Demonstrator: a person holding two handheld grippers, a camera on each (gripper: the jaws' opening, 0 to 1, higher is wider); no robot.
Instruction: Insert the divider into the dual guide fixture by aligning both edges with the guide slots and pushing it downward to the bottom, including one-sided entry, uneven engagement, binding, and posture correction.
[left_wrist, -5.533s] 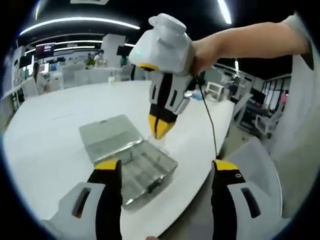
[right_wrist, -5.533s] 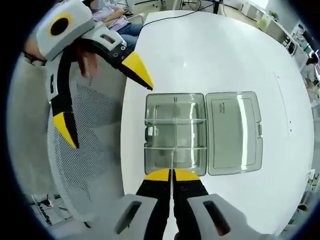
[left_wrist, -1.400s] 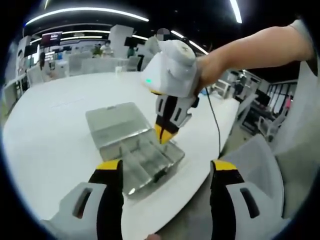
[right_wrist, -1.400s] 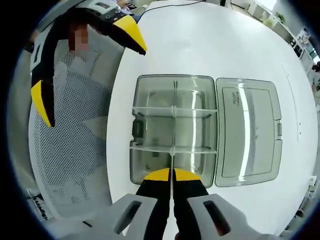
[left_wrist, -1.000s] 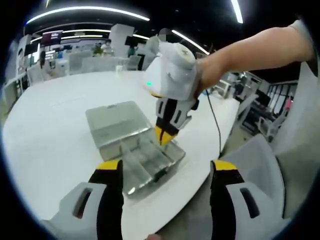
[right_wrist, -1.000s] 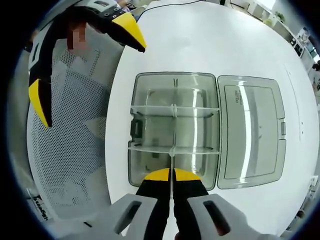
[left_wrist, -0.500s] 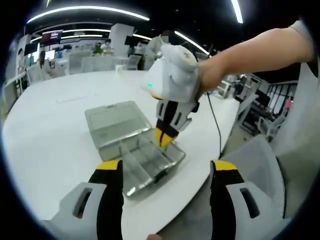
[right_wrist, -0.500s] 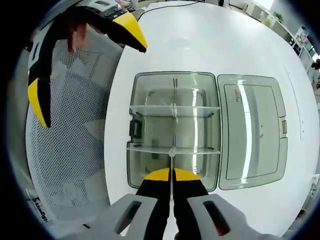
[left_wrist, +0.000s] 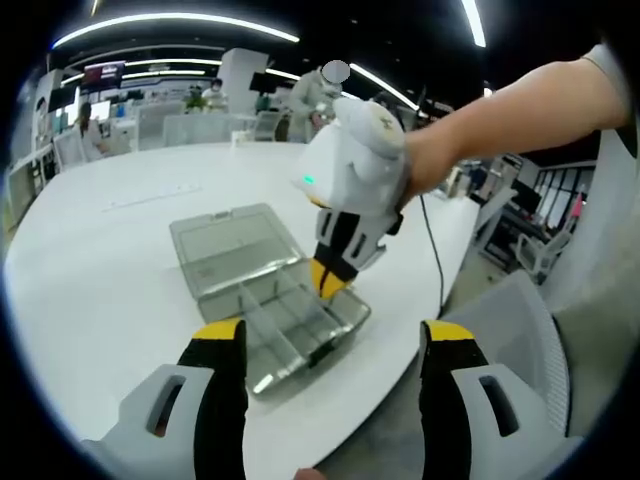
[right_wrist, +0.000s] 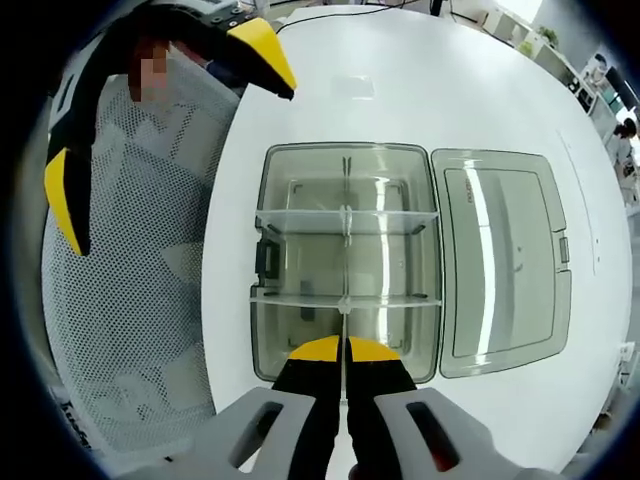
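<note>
Lying open on the white tabletop (right_wrist: 420, 90), the clear box (right_wrist: 345, 260) rests near the rounded edge, its lid (right_wrist: 505, 260) folded flat beside the tray on the side away from the edge. In the right gripper view, two clear cross partitions (right_wrist: 345, 222) span the tray from wall to wall, splitting it into three bays. A short clear wall runs along the centre line between these partitions. A dark latch (right_wrist: 266, 260) sits on the tray's outer wall, on the side toward the tabletop edge. No loose items can be made out in the bays.

The right gripper (right_wrist: 344, 352) hangs directly above the bay nearest its camera, jaws pressed together on the divider (right_wrist: 343, 325), a thin clear sheet seen edge-on. The divider runs from the jaws up the tray's centre line to the nearer partition. Whether its edges sit in the guide slots cannot be told. In the left gripper view, the right gripper (left_wrist: 328, 283) points steeply down into the tray (left_wrist: 290, 320), with a forearm (left_wrist: 520, 110) behind it.

The left gripper (left_wrist: 330, 345) is held off the tabletop edge, well apart from the box, jaws wide apart and holding nothing. In the right gripper view it shows at upper left (right_wrist: 160, 125), above a mesh chair (right_wrist: 130, 330). A cable (left_wrist: 432, 250) trails over the tabletop edge.
</note>
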